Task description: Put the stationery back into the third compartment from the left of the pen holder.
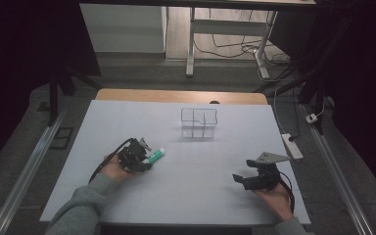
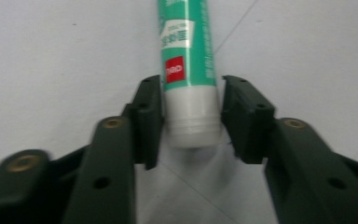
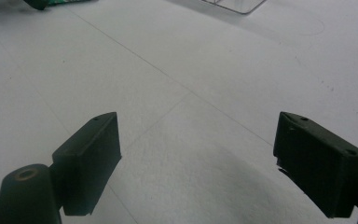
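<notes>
A green tube (image 1: 156,155) with a white cap (image 2: 193,119) lies on the white table sheet (image 1: 191,191) at the left. My left gripper (image 1: 138,159) is at the tube's cap end. In the left gripper view my left gripper (image 2: 192,88) has its jaws pressed against both sides of the tube (image 2: 186,46) just above the cap. My right gripper (image 1: 241,179) sits low over the sheet at the right, and in its own view my right gripper (image 3: 196,126) stands wide open with bare sheet between its jaws.
A clear plastic divided container (image 1: 199,123) stands at the middle back of the sheet, and its corner (image 3: 235,4) shows at the top of the right gripper view. A white power strip (image 1: 292,146) lies past the table's right edge.
</notes>
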Action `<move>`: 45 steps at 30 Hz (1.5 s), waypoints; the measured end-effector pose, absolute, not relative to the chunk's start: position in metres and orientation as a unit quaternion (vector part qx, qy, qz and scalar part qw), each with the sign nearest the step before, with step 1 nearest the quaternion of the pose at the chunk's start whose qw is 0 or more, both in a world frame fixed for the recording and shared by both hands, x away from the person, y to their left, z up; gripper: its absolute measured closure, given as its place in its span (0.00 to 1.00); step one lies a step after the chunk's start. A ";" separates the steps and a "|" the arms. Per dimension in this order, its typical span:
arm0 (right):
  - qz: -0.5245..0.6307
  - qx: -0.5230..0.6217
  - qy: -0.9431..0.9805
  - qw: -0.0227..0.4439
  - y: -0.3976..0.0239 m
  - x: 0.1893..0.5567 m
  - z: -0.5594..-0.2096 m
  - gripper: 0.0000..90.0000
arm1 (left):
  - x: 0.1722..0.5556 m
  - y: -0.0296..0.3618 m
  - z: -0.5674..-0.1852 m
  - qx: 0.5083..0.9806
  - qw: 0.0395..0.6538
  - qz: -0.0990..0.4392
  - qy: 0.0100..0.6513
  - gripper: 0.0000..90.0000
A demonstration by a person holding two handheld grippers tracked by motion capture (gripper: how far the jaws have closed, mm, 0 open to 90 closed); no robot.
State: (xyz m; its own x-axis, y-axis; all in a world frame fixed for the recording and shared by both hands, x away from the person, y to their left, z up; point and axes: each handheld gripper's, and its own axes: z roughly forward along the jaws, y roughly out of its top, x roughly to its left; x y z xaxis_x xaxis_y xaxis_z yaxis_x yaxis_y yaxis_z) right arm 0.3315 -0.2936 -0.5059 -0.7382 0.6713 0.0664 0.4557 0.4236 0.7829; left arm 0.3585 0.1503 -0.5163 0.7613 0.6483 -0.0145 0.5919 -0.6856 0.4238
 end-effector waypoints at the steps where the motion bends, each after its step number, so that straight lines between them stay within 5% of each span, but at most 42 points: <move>1: 0.417 0.338 0.834 0.129 -0.294 0.332 -0.506 0.16 | 0.358 0.150 -0.516 0.916 0.206 0.069 0.338 0.70; 45: 0.424 0.330 0.834 0.129 -0.293 0.330 -0.505 0.16 | 0.342 0.147 -0.495 0.906 0.295 0.060 0.297 0.71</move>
State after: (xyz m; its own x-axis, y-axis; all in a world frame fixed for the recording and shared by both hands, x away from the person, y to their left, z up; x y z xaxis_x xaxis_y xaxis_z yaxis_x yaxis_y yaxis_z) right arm 0.3301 -0.2931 -0.5046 -0.7491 0.6593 0.0637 0.4399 0.4232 0.7921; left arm 0.3417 0.1470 -0.4948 0.8162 0.5740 -0.0656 0.5028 -0.6499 0.5699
